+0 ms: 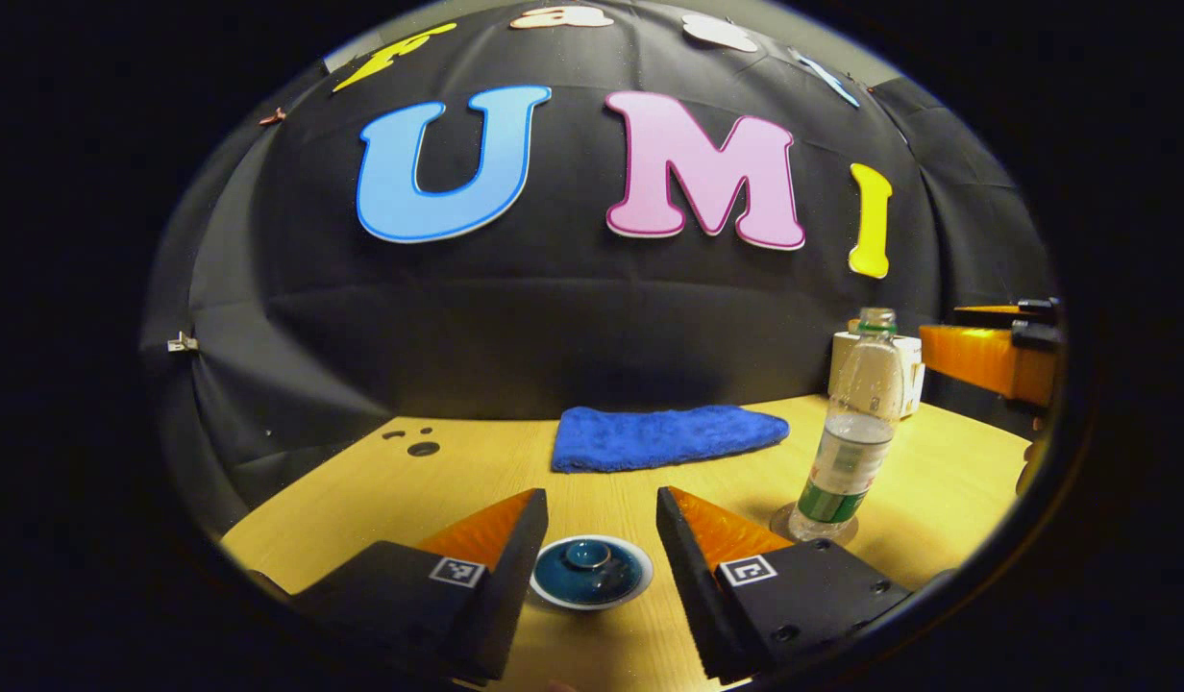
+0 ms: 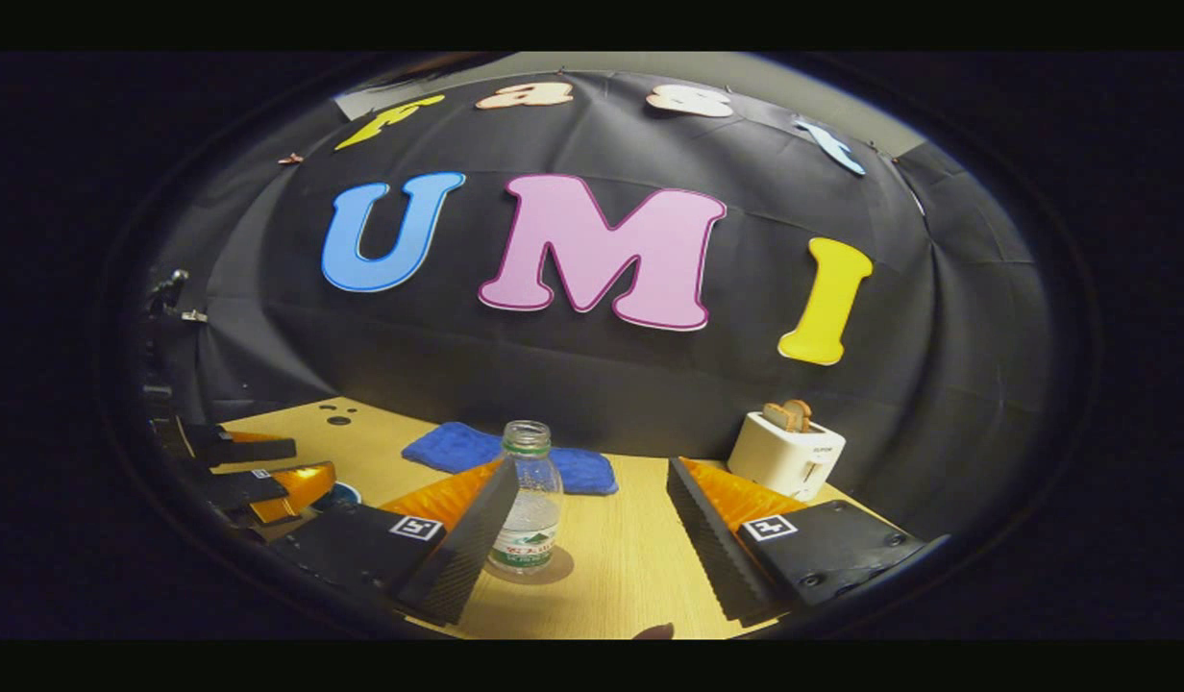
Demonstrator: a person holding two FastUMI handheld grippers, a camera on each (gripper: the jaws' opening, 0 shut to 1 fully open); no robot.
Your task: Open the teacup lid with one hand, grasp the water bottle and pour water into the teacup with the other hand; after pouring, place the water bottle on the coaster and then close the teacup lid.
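My left gripper (image 1: pixel 602 524) is spread wide, the lidded teacup (image 1: pixel 590 572) on the table (image 1: pixel 938 481) between its fingers, untouched; cup body hidden under its lid. Right gripper (image 2: pixel 587 505) likewise released, its left finger covering part of the water bottle (image 2: pixel 528 500). Bottle uncapped, partly filled, upright on the coaster (image 1: pixel 782 524). Blue cloth (image 1: pixel 664 437) behind; toaster (image 2: pixel 786 454) with bread at right
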